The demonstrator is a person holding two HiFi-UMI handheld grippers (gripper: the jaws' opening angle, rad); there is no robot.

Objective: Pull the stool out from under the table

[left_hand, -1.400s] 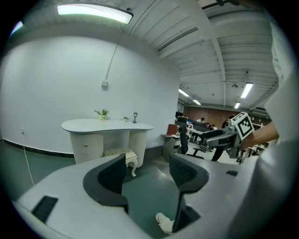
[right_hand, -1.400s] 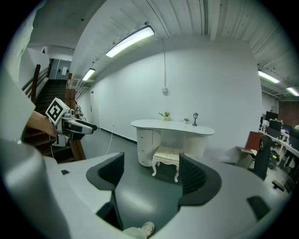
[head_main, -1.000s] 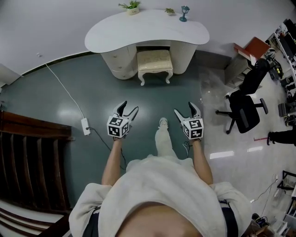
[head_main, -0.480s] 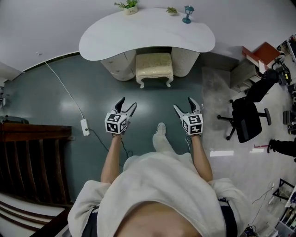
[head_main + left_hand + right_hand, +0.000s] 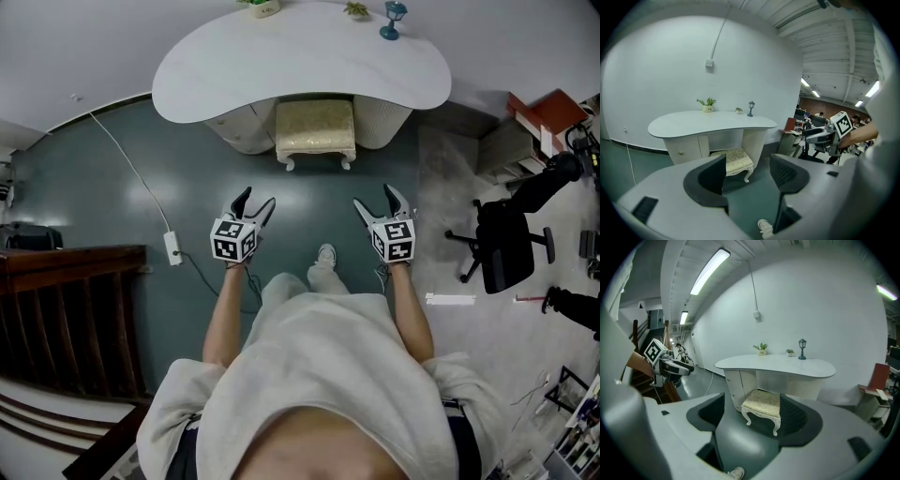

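Note:
A small white stool point(image 5: 315, 132) with a cream cushion and curved legs stands half under the white kidney-shaped table point(image 5: 302, 62) by the wall. It shows in the left gripper view as the stool point(image 5: 736, 161) and in the right gripper view as the stool point(image 5: 762, 408). My left gripper point(image 5: 253, 202) and right gripper point(image 5: 377, 200) hang open and empty over the floor, a short way in front of the stool, one to each side. The left gripper point(image 5: 746, 174) and the right gripper point(image 5: 752, 416) have nothing between their jaws.
A plant pot point(image 5: 260, 7), a small plant point(image 5: 356, 9) and a blue lamp point(image 5: 392, 21) stand on the table. A white cable and power strip point(image 5: 172, 247) lie on the floor at left. A black office chair point(image 5: 506, 239) stands at right, dark wooden stairs point(image 5: 66, 319) at left.
I have walked toward the table: stool and table are closer and larger in all views. Both grippers stay open and level in front of me.

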